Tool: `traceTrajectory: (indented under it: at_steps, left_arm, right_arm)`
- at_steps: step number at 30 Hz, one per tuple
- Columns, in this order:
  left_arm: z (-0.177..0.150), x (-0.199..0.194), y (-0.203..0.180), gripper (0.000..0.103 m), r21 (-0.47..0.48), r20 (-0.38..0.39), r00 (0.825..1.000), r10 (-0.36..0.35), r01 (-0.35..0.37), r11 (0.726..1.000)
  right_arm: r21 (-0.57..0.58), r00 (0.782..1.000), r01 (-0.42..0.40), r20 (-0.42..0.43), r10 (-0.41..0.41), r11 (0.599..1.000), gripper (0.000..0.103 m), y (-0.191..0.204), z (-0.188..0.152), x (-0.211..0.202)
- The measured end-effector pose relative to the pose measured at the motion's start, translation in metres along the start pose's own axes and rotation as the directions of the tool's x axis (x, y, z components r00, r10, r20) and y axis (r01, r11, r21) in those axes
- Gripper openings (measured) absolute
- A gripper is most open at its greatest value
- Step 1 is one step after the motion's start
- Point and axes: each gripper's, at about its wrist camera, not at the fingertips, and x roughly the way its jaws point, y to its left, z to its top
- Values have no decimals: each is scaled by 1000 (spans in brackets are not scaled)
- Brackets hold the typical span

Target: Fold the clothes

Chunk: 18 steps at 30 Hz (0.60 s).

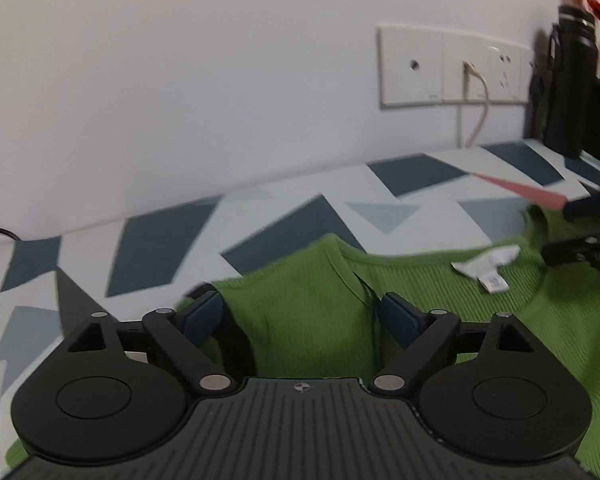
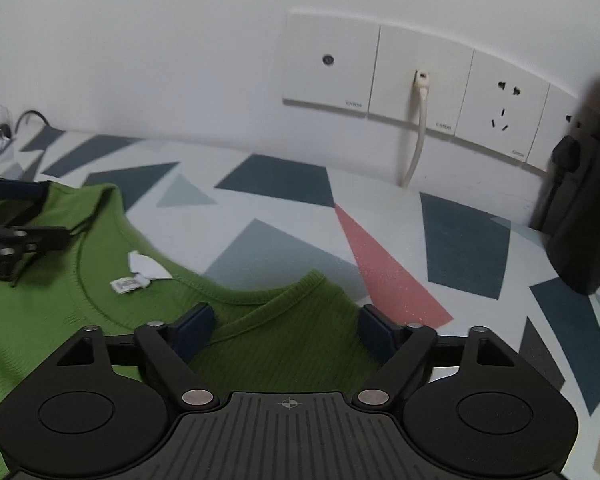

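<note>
Both grippers' jaws gape over the green top's [image 1: 308,312] shoulder edges, patterned tabletop [image 2: 284,208] beyond

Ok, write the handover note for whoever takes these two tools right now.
Left tool: open, fingers either side of one shoulder strap of the green ribbed sleeveless top, not gripping.
Right tool: open, astride the other strap, not gripping.
Top lies spread on the geometric-patterned tablecloth, neckline toward the wall, white label showing.
Done: no fold visible.
Left: close on both straps, then fold.
</note>
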Motion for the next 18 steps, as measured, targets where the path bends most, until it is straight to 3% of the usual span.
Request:
traceTrajectory:
  at_steps: [3,6,11,14,16,18]
  left_arm:
    - [-1,-2,2,94,-12,1,1000,2,-2,1000]
    - [0,1,8,96,-48,-20,1000,-1,0,999]
    - [-2,10,35,98,-211,-56,997,-57,44,977]
    - [-4,10,42,101,-262,-50,996,-68,52,964]
    - [-3,11,37,102,-233,-68,997,-46,29,972]
    - [-2,14,28,102,-183,-95,995,-8,-10,983]
  right_arm:
    - [26,999,22,-27,-21,999,95,-4,7,11]
    - [95,999,46,-33,-43,994,96,-14,15,22]
    - [149,996,93,-25,-90,984,100,-25,23,35]
    - [188,994,111,-17,-110,976,96,-27,24,32]
    - [210,992,122,-7,-124,970,96,-26,21,19]
    - [207,997,73,21,-79,976,102,-22,17,3]
